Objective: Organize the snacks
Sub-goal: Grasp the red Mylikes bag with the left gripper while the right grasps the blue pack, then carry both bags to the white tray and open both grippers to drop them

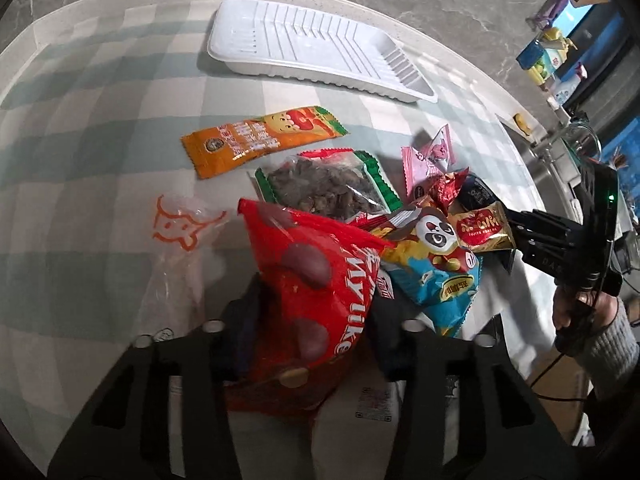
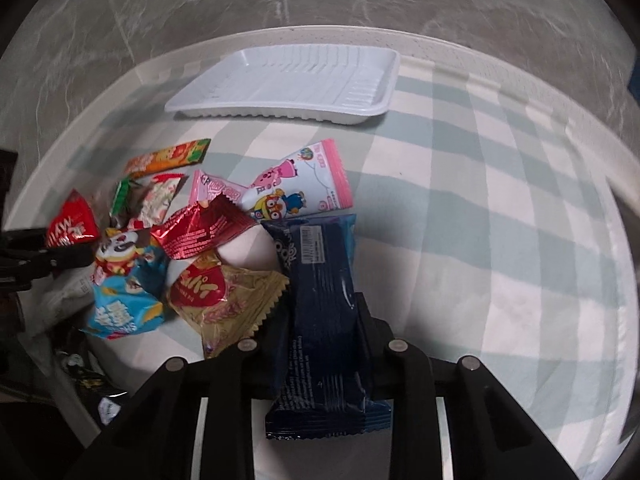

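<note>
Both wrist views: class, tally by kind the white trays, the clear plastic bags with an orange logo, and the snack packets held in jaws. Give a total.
White tray: 1
Clear plastic bag: 1
Packets held in jaws: 2, the red bag and the dark blue packet
Total: 4

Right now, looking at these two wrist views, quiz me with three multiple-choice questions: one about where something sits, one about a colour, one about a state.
1. Where is the white ribbed tray?
A. beyond the snack pile
B. under the snack pile
C. in a gripper

2. What colour is the packet in the right hand-held gripper?
A. orange
B. dark blue
C. pink

3. What state is the tray in?
A. full
B. holding one snack
C. empty

Answers:
1 A, it lies at the far side of the checked cloth.
2 B, the dark blue packet sits between its fingers.
3 C, only bare ribs show, while the left hand-held gripper grips the red Myuke bag.
</note>
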The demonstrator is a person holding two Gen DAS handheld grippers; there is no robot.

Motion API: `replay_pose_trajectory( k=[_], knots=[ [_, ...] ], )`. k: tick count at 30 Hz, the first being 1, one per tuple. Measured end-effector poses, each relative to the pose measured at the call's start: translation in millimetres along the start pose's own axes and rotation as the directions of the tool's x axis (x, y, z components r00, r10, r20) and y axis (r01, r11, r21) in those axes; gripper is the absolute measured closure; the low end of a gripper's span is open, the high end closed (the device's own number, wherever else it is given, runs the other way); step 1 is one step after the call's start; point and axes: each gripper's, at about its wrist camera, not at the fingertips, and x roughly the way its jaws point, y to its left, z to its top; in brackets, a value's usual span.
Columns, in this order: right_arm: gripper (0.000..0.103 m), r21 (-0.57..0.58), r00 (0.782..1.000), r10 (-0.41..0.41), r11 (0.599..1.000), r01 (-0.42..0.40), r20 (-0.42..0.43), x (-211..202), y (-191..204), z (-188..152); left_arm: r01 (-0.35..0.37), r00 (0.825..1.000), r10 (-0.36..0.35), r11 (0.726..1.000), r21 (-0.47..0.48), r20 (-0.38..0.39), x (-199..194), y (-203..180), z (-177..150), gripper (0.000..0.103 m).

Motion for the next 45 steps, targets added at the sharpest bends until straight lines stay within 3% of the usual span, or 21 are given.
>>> replay_pose_trajectory(
  k=[3,10,16,25,29,36,45],
  knots=[
    [0.074,0.059,1.000,0.031,0.998,-0.031,0.001,-3.4,-6.8,-3.6,-0.003,1.000,0.003,1.000,0.002,-0.014,-2.4,4.6,2.1,0.077],
    [0.074,0.241,0.988,0.147,0.958,-0.153,0.041,-16.9,-32.8,-6.4,0.042,0.999,-0.041,0.998,-0.053,0.020,-22.9,21.1,10.0,0.079],
    [0.074,0.376,0.959,0.261,0.882,-0.284,0.110,-29.4,-51.7,3.3,0.092,0.994,-0.087,0.992,-0.081,0.059,-43.9,27.8,28.0,0.080],
    [0.074,0.442,0.903,0.374,0.788,-0.429,0.211,-36.2,-61.2,47.2,0.182,0.979,-0.173,0.980,-0.077,0.107,-61.3,24.5,76.4,0.080],
    [0.074,0.433,0.891,0.391,0.779,-0.454,0.230,-33.4,-59.7,78.1,0.203,0.974,-0.194,0.977,-0.068,0.118,-55.0,23.2,107.2,0.080],
    [0.074,0.411,0.890,0.399,0.790,-0.456,0.222,-11.9,-57.2,136.3,0.199,0.975,-0.191,0.979,-0.054,0.116,-35.5,32.0,169.8,0.079],
    [0.074,0.425,0.912,0.375,0.807,-0.410,0.166,44.5,-64.2,199.3,0.169,0.981,-0.163,0.984,-0.056,0.104,11.2,59.0,246.8,0.079]
  ],
)
